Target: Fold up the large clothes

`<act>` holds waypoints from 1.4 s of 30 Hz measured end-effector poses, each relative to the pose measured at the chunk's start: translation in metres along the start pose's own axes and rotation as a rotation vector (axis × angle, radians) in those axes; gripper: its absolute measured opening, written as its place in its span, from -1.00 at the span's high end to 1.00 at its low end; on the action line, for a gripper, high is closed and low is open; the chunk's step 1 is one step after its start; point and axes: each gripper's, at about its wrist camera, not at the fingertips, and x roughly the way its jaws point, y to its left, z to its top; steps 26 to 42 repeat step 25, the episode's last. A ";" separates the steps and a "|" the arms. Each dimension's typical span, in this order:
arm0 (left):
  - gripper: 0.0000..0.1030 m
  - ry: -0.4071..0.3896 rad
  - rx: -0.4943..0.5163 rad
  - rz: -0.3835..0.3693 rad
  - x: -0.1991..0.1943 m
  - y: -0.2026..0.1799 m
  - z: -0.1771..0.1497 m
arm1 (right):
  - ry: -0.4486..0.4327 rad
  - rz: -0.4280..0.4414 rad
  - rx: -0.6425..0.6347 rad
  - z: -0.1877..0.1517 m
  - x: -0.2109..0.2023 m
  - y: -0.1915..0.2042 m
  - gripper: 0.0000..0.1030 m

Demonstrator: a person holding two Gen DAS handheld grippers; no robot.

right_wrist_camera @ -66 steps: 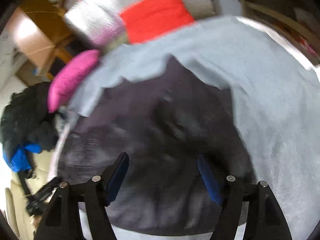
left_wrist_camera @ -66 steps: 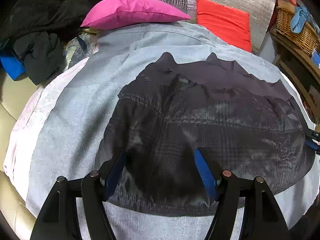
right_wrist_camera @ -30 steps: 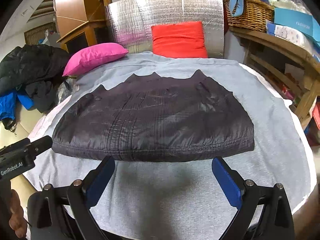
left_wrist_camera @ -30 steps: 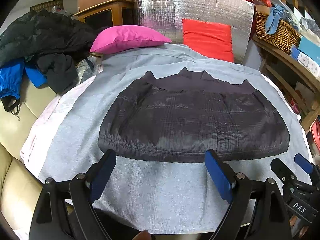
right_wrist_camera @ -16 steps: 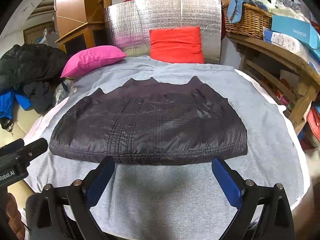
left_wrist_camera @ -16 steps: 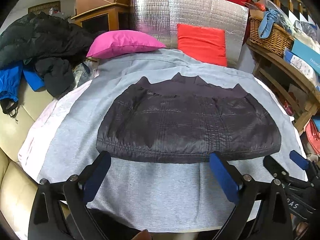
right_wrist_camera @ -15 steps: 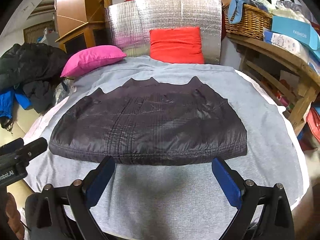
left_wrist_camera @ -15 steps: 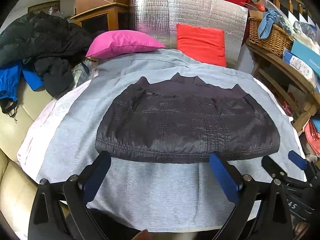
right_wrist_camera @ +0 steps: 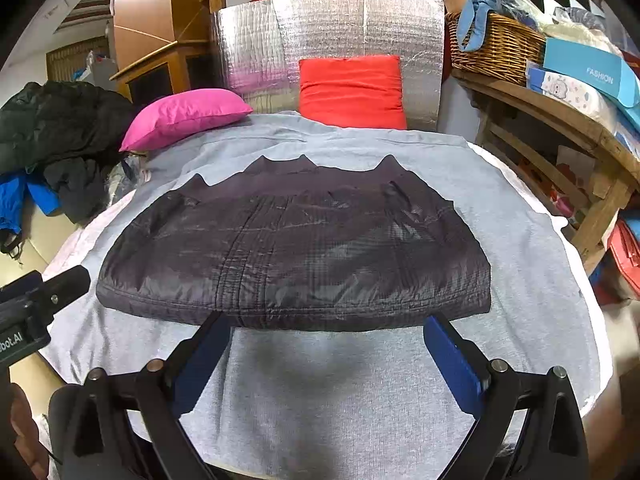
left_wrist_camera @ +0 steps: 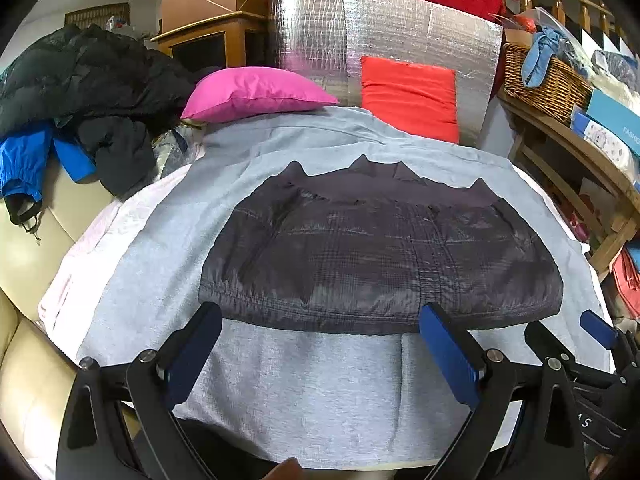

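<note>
A dark quilted jacket lies folded flat on a grey sheet; it also shows in the right wrist view. My left gripper is open and empty, held just short of the jacket's near hem. My right gripper is open and empty, also just short of the near hem. The right gripper also shows at the lower right of the left wrist view. The left gripper shows at the left edge of the right wrist view.
A pink pillow and a red pillow lie at the far end before a silver foil panel. Dark and blue clothes are piled at the left. A wooden shelf with a wicker basket stands at the right.
Both grippers pulled back off the jacket to its near edge and stand open. Over the last half second they barely moved.
</note>
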 end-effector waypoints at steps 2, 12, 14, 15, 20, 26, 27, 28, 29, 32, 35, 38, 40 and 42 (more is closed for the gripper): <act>-0.92 -0.009 0.001 0.003 -0.002 0.000 0.000 | -0.002 -0.001 -0.005 0.000 -0.001 0.002 -0.92; -0.92 -0.033 0.006 0.000 -0.009 -0.003 0.001 | -0.016 -0.014 -0.022 0.001 -0.009 0.008 -0.92; -0.92 -0.035 0.011 0.004 -0.008 -0.005 0.001 | -0.016 -0.014 -0.025 0.001 -0.008 0.008 -0.92; -0.92 -0.036 0.017 0.004 -0.008 -0.006 0.001 | -0.014 -0.016 -0.027 0.001 -0.007 0.009 -0.92; -0.92 -0.036 0.019 -0.011 -0.006 -0.007 0.001 | -0.002 -0.020 -0.025 0.001 -0.003 0.008 -0.92; -0.92 -0.035 0.032 -0.017 -0.003 -0.010 0.001 | 0.005 -0.019 -0.022 0.000 0.001 0.007 -0.92; -0.92 -0.035 0.032 -0.017 -0.003 -0.010 0.001 | 0.005 -0.019 -0.022 0.000 0.001 0.007 -0.92; -0.92 -0.035 0.032 -0.017 -0.003 -0.010 0.001 | 0.005 -0.019 -0.022 0.000 0.001 0.007 -0.92; -0.92 -0.035 0.032 -0.017 -0.003 -0.010 0.001 | 0.005 -0.019 -0.022 0.000 0.001 0.007 -0.92; -0.92 -0.035 0.032 -0.017 -0.003 -0.010 0.001 | 0.005 -0.019 -0.022 0.000 0.001 0.007 -0.92; -0.92 -0.035 0.032 -0.017 -0.003 -0.010 0.001 | 0.005 -0.019 -0.022 0.000 0.001 0.007 -0.92; -0.92 -0.035 0.032 -0.017 -0.003 -0.010 0.001 | 0.005 -0.019 -0.022 0.000 0.001 0.007 -0.92; -0.92 -0.035 0.032 -0.017 -0.003 -0.010 0.001 | 0.005 -0.019 -0.022 0.000 0.001 0.007 -0.92; -0.92 -0.035 0.032 -0.017 -0.003 -0.010 0.001 | 0.005 -0.019 -0.022 0.000 0.001 0.007 -0.92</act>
